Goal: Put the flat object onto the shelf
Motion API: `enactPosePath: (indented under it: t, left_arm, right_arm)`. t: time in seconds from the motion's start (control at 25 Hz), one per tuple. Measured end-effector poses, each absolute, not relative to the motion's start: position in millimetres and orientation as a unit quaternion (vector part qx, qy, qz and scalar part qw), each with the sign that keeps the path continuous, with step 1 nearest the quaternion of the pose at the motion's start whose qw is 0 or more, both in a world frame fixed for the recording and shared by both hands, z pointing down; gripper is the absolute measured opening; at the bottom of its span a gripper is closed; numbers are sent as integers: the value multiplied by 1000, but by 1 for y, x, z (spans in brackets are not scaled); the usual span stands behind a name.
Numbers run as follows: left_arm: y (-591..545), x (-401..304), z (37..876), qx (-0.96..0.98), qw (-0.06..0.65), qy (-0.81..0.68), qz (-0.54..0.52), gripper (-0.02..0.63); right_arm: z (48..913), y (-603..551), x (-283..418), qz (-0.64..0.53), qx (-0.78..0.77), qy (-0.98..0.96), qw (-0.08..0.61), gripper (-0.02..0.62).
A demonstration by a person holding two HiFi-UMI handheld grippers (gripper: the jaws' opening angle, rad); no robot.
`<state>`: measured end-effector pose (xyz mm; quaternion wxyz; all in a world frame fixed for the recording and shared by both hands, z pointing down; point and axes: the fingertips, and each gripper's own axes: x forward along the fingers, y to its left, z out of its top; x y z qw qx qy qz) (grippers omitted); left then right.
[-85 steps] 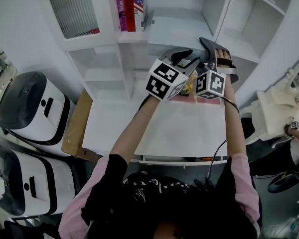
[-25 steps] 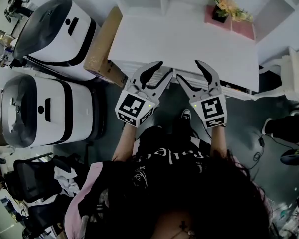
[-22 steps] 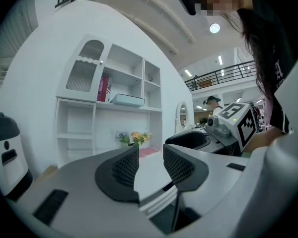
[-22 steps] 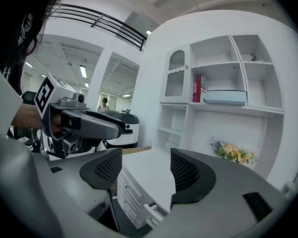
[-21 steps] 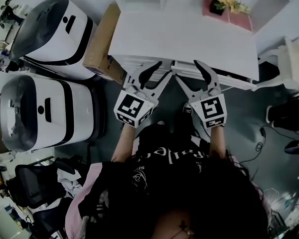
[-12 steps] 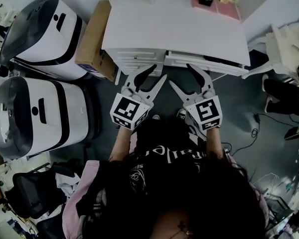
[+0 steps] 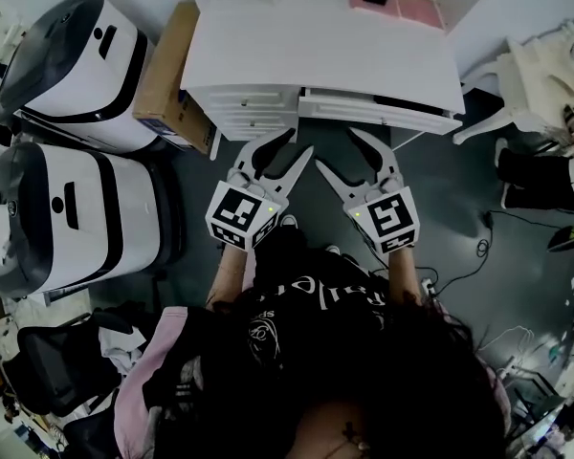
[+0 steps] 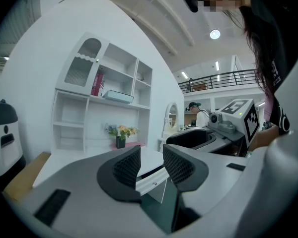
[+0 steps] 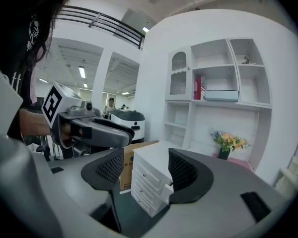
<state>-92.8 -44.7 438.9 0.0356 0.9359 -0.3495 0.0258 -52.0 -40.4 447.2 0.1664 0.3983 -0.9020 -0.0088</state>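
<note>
Flat object sits up on the shelf, far ahead of and above both jaws. Left gripper and right gripper gape, empty. I'd judge it light, stiff, smooth; I'd pinch a long edge.

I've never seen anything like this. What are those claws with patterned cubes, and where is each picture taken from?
No robot here: a person holds two hand-held clamps. The left gripper and right gripper each have two jaws, standing apart and holding nothing. The top-down picture comes from a camera on the person's head; the other two from cameras riding on the grippers, looking along their jaws. Ahead stands a white desk bearing a flower pot. On the shelf above lies a flat pale object.
</note>
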Motion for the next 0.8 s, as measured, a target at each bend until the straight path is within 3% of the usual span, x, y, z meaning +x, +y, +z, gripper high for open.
enactPosePath:
  t: [0.04, 0.16, 0.52, 0.8]
  left_arm:
    - [-40, -86, 439, 936, 39, -349, 26, 150]
    - [-21, -66, 441, 935, 45, -351, 30, 150]
    - [31, -23, 455, 927, 64, -368, 39, 98]
    - [67, 3, 465, 924, 75, -372, 48, 32]
  right_arm:
    - [447, -35, -45, -7, 402, -901, 164, 303]
    - [447, -20, -20, 4, 413, -899, 147, 173]
    - [461, 25, 26, 25, 401, -904, 143, 80]
    - [470, 59, 47, 39, 386, -912, 136, 67]
